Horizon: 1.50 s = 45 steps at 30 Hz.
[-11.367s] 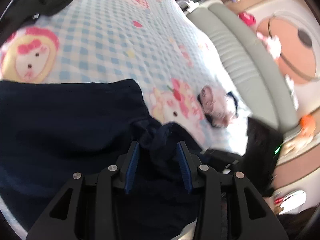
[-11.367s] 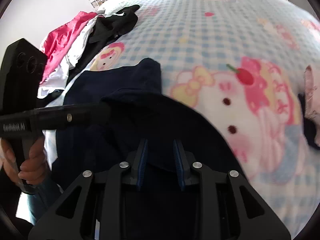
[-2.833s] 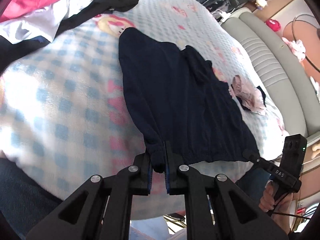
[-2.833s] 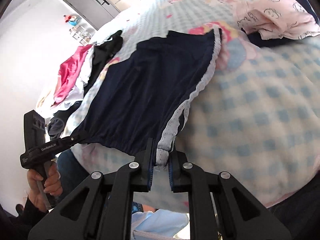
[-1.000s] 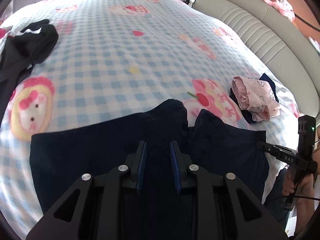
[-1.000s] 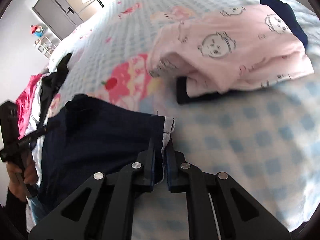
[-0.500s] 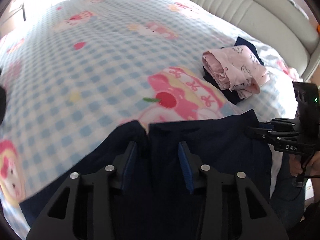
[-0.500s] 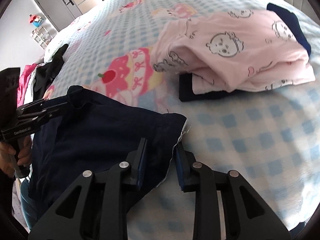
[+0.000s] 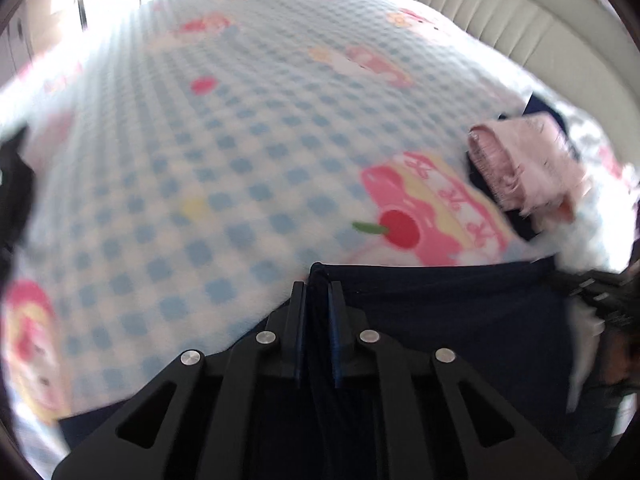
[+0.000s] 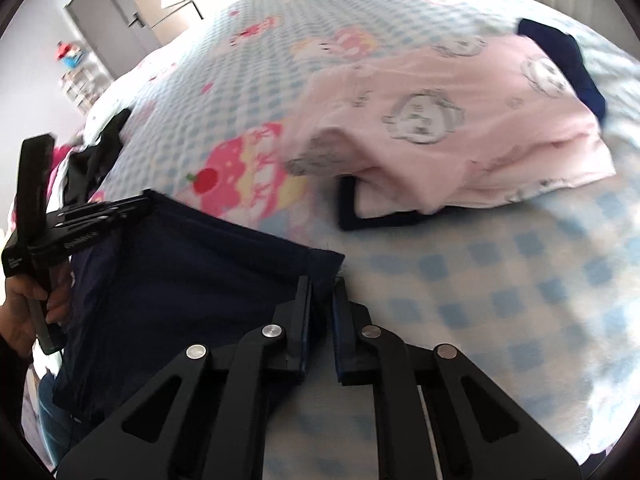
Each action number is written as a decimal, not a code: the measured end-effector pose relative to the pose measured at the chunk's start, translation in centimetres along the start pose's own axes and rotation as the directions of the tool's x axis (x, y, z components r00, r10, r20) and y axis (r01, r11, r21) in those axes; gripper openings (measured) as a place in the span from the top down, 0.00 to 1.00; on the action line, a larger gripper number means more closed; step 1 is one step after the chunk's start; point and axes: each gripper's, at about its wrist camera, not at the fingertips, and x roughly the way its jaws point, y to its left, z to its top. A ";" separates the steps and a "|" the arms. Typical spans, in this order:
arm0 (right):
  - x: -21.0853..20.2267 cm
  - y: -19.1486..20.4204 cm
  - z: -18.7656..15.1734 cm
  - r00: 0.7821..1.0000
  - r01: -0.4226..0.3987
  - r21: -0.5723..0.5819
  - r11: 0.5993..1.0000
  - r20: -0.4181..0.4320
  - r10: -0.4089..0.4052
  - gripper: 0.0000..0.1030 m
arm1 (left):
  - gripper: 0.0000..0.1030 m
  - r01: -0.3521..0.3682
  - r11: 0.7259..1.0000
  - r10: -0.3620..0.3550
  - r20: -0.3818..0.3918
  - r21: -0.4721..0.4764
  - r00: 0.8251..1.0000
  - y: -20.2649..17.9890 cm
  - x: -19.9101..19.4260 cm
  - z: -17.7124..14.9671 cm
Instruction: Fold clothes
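Note:
A navy garment (image 9: 440,320) lies on the near part of the bed, its far edge stretched straight between my two grippers. My left gripper (image 9: 317,292) is shut on the left corner of that edge. The same gripper (image 10: 134,204) shows at the left of the right wrist view, held by a hand (image 10: 24,304). My right gripper (image 10: 321,286) is shut on the right corner of the navy garment (image 10: 192,280). In the left wrist view the right gripper (image 9: 592,286) is a dark blur at the garment's right end.
A folded pink printed garment (image 10: 460,120) rests on a folded navy one (image 10: 560,52) just beyond my right gripper, also the pink garment (image 9: 520,160). The checked cartoon bedspread (image 9: 240,140) stretches ahead. A padded headboard (image 9: 500,8) lies far right. Dark clothes (image 10: 100,152) are piled at left.
Half a second ago both grippers stood open over the navy garment. Now each has closed on a corner of its far edge, and that edge runs taut between them.

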 end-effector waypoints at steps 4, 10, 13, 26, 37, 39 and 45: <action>1.3 -0.9 -0.1 0.998 -0.037 0.050 0.998 -0.058 0.040 0.84 | 0.74 0.096 0.989 -0.086 0.087 -0.116 0.992 1.7 -3.0 -1.4; -4.0 0.7 1.1 0.996 -0.005 0.004 1.000 0.086 0.005 0.58 | 0.53 0.074 0.949 0.002 0.240 -0.308 0.971 7.5 -9.9 -6.1; -5.4 3.5 1.9 0.992 -0.052 -0.087 0.995 0.109 0.062 0.58 | 0.53 0.000 0.913 0.082 0.184 -0.408 0.979 11.2 -10.4 -8.9; 8.3 19.3 6.1 0.930 -0.327 -0.283 0.901 -0.265 0.254 0.58 | 0.94 0.045 0.862 0.043 0.162 -0.505 0.986 15.4 -8.8 -10.7; 9.0 16.3 7.7 0.937 -0.307 -0.115 0.945 -0.210 0.279 0.58 | 0.77 -0.014 0.856 0.093 0.127 -0.518 0.987 15.5 -10.8 -11.5; 6.1 16.2 7.3 0.939 -0.322 -0.149 0.935 -0.176 0.295 0.55 | 0.64 0.011 0.865 0.088 0.173 -0.502 0.981 13.6 -12.6 -12.7; -1.8 14.4 2.0 0.961 -0.268 -0.215 0.939 -0.127 0.245 0.48 | 0.60 0.028 0.801 0.069 0.138 -0.597 0.988 10.4 -14.8 -18.9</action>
